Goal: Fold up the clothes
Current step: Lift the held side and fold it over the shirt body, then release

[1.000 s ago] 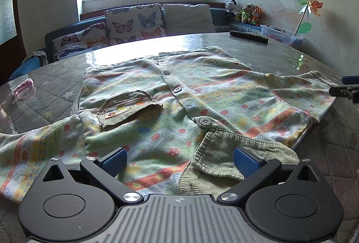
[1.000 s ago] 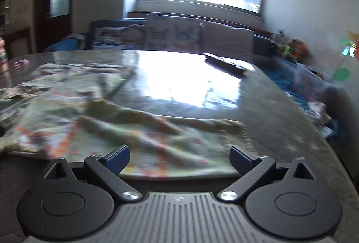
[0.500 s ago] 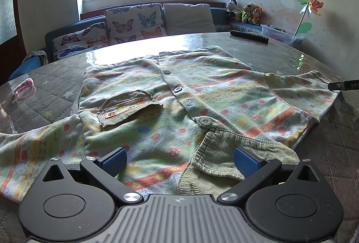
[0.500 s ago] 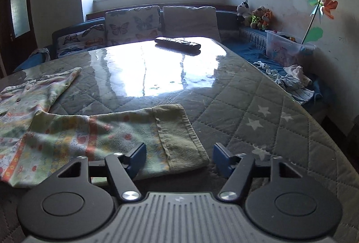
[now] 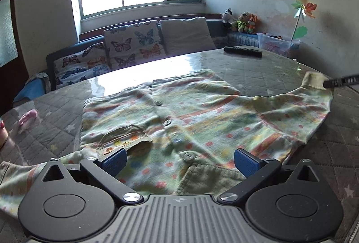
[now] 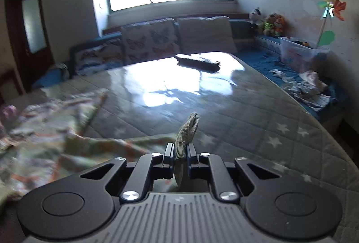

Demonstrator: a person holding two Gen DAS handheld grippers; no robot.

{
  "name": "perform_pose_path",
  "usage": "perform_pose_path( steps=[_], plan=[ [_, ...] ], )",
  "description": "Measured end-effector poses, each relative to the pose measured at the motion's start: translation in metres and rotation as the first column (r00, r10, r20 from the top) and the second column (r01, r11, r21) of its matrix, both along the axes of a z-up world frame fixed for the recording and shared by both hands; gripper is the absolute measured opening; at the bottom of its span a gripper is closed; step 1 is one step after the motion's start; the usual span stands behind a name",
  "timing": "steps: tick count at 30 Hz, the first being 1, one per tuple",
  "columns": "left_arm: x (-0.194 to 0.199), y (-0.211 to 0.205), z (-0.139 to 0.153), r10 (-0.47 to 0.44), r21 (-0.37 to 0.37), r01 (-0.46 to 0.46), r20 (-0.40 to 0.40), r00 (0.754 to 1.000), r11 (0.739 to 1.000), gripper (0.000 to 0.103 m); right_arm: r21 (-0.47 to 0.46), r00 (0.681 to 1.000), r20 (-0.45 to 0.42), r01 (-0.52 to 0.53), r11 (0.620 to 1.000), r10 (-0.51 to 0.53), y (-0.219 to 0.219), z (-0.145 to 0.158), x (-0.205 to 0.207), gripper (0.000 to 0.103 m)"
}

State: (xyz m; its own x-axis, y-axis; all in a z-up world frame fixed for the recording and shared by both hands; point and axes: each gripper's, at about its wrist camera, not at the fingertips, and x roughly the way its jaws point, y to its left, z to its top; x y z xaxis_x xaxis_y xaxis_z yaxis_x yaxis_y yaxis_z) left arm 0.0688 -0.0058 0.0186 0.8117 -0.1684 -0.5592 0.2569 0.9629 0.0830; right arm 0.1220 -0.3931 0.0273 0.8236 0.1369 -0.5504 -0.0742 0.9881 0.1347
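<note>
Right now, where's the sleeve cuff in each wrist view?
Left wrist: sleeve cuff at far right edge, lifted off the table, pinched by the right claw's tip.
Right wrist: sleeve cuff bottom centre, upright between the shut fingers of the right claw.
Shared landmark: black remote on the table's far side, below the window.

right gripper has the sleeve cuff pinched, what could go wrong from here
The right gripper pinches only the ribbed cuff edge, so it may slip out as the sleeve is carried over. The left gripper hangs open and pins nothing, so the cardigan may drag across the glossy table and lose its flat layout.
</note>
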Motion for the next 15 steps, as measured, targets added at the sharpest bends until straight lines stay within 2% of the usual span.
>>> perform_pose_path(
  steps=[7, 12, 15],
  plan=[
    [-0.005, -0.018, -0.006, -0.043, 0.012, 0.043, 0.006, 0.999, 0.999, 0.103, 0.081, 0.976, 0.125, -0.189, 0.979, 0.178, 0.051, 0.064, -0.007, 0.009],
    [-0.011, -0.005, -0.007, -0.015, -0.014, 0.015, 0.01, 1.0, 1.0, 0.103, 0.081, 0.932, 0.186, -0.329, 0.941, 0.31, 0.101, 0.096, -0.004, 0.009],
    [-0.016, 0.005, -0.008, 0.007, -0.029, -0.006, 0.012, 1.0, 1.0, 0.103, 0.067, 0.888, 0.21, -0.431, 0.9, 0.409, 0.142, 0.11, -0.003, 0.009]
  ],
)
